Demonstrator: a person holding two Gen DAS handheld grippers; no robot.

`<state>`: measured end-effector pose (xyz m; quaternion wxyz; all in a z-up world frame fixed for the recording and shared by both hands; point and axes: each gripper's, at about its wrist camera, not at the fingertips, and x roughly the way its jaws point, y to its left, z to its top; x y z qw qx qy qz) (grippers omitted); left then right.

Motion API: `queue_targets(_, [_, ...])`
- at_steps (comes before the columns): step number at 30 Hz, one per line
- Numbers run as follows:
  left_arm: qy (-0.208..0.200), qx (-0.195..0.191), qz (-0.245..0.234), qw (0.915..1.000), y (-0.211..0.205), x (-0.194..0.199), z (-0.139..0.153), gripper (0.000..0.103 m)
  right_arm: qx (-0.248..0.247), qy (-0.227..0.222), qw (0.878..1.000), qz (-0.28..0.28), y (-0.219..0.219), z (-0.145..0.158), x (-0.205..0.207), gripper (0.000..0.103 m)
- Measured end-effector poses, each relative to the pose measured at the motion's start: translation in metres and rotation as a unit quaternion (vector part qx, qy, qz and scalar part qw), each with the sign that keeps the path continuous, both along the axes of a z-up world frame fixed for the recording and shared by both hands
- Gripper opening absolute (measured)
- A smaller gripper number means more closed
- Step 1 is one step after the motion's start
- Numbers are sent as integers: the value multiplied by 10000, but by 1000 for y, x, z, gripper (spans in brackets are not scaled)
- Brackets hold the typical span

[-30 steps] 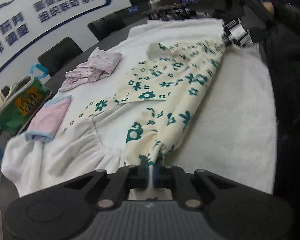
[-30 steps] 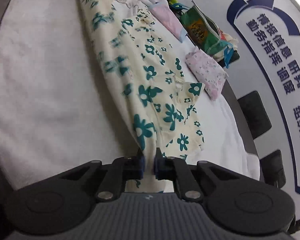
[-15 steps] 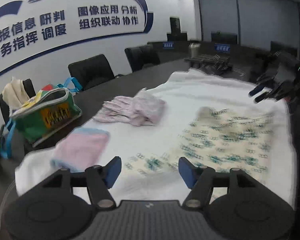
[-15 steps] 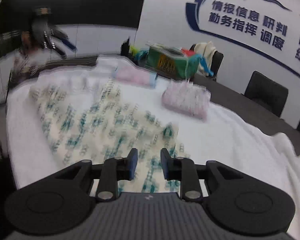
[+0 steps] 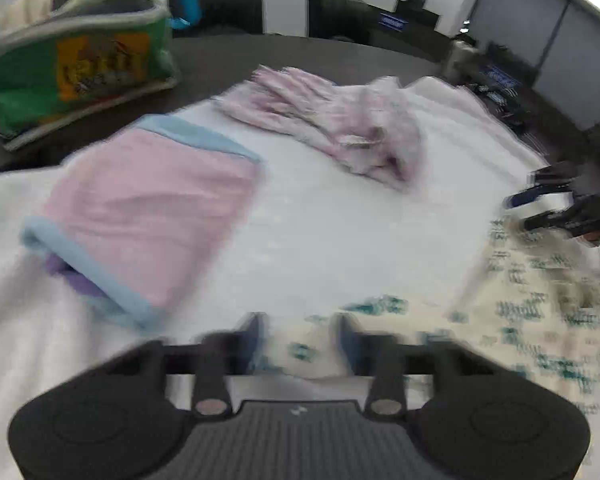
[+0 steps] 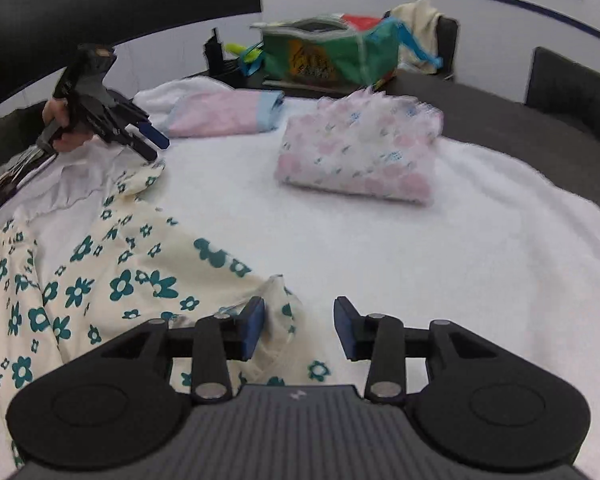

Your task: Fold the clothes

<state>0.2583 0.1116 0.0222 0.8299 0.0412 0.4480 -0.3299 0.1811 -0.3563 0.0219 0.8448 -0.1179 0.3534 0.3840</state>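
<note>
A cream garment with teal flowers (image 6: 100, 280) lies spread on the white towel (image 6: 480, 260); in the blurred left wrist view it is at the lower right (image 5: 540, 320). My left gripper (image 5: 298, 340) hangs low over one edge of it. Its jaws are closing, still apart, with a bit of the cloth between them. My right gripper (image 6: 300, 328) is at the opposite edge with its jaws opening. A raised fold of the garment stands between them, beside the left pad. Each gripper shows in the other's view: the right gripper (image 5: 540, 208), the left gripper (image 6: 150, 144) in a hand.
A folded pink cloth with blue trim (image 5: 148, 216) and a folded pink-flowered garment (image 6: 360, 160) lie further back on the towel. Behind them a green bag (image 6: 328, 58) stands on the dark table (image 6: 500, 120). Black chairs (image 6: 572, 88) line the far side.
Both grippers held the stretched floral garment by its ends a second ago. They have let go, swung round and now sit low at its edges, jaws apart.
</note>
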Motion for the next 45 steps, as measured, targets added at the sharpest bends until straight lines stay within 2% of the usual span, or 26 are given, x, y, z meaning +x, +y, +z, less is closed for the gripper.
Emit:
queue_targets(1, [-83, 77, -103, 9999, -2, -9, 4, 1, -33, -70, 9999, 84, 3, -1, -2, 35])
queue_targets(2, [-175, 160, -207, 9995, -5, -17, 8, 0, -66, -140, 9997, 167, 6, -3, -4, 23])
queue_targets(4, [-421, 238, -222, 9986, -7, -34, 13, 0, -195, -308, 9991, 216, 11, -2, -10, 9])
queue_targets(9, [-1165, 95, -165, 9930, 6, -83, 41, 0, -261, -868, 9959, 57, 1, 16, -36, 6])
queue_targets(10, [-1287, 278, -165, 9912, 7, -86, 43, 2, -246, -932, 9953, 71, -2, 20, -42, 6])
queue_targets(12, [-1393, 676, -20, 9879, 9, -82, 42, 15, -272, -961, 9950, 86, -4, 26, -49, 6])
queue_targets(13, [-1255, 800, 126, 9888, 10, -71, 37, 43, -293, -971, 9948, 43, -3, 27, -49, 8])
queue_targets(14, [-1096, 885, 250, 9897, 12, -58, 31, 65, -280, -993, 9947, -32, -1, 28, -49, 8])
queue_targets(16, [-808, 771, 629, 9918, 20, -39, 15, 60, -202, -1035, 9943, -161, 4, 30, -49, 10])
queue_targets(18, [-472, 482, 867, 9939, 26, -27, 2, 48, 62, -1088, 9939, -143, 11, 36, -54, 10])
queue_targets(20, [-204, 180, 792, 9965, 28, -25, -7, 18, 256, -1150, 9930, -122, 28, 44, -58, 16])
queue_targets(21, [-217, 75, 711, 9972, 28, -28, -7, 15, 333, -1171, 9925, -115, 40, 49, -60, 21])
queue_targets(22, [-236, -30, 629, 9977, 28, -31, -7, 0, 370, -1162, 9925, -109, 57, 53, -59, 35])
queue_targets(23, [-349, -67, 623, 9974, 28, -36, -5, 0, 416, -1106, 9930, -46, 79, 57, -57, 45])
queue_targets(24, [-466, -101, 621, 9969, 29, -40, -2, 0, 487, -996, 9937, 139, 103, 59, -52, 47])
queue_targets(27, [-770, -220, 584, 9951, 31, -56, 8, 0, 572, -514, 9939, 786, 174, 53, -29, 49])
queue_targets(31, [-995, -237, 485, 9936, 39, -78, 23, 0, 168, 342, 9966, 726, 251, 16, 23, 47])
queue_targets(33, [-939, -131, 534, 9941, 44, -79, 25, 3, 75, 747, 9950, 665, 274, 0, 43, 34])
queue_targets(34, [-897, -121, 578, 9942, 48, -78, 25, 6, 103, 836, 9936, 753, 279, -3, 46, 8])
queue_targets(36, [-946, -110, 565, 9938, 55, -75, 26, 24, 213, 347, 9927, 1135, 282, 3, 31, 3])
queue_targets(37, [-998, -128, 635, 9929, 59, -73, 28, 43, 301, -54, 9898, 1391, 280, 9, 16, 3])
queue_targets(38, [-1083, -245, 624, 9919, 63, -72, 31, 57, 336, -473, 9848, 1637, 276, 17, -1, 3])
queue_targets(40, [-1136, -541, 576, 9904, 72, -73, 38, 68, 57, -1417, 9685, 2045, 273, 27, -45, 2])
queue_targets(41, [-1095, -716, 542, 9899, 77, -74, 44, 68, -171, -1911, 9559, 2222, 272, 31, -69, 2])
queue_targets(43, [-1029, -1059, 532, 9876, 89, -79, 53, 68, -649, -2878, 9186, 2631, 271, 35, -120, 2])
queue_targets(45, [-1137, -1120, 496, 9859, 92, -91, 61, 68, -1327, -3571, 8643, 3283, 275, 18, -171, 2])
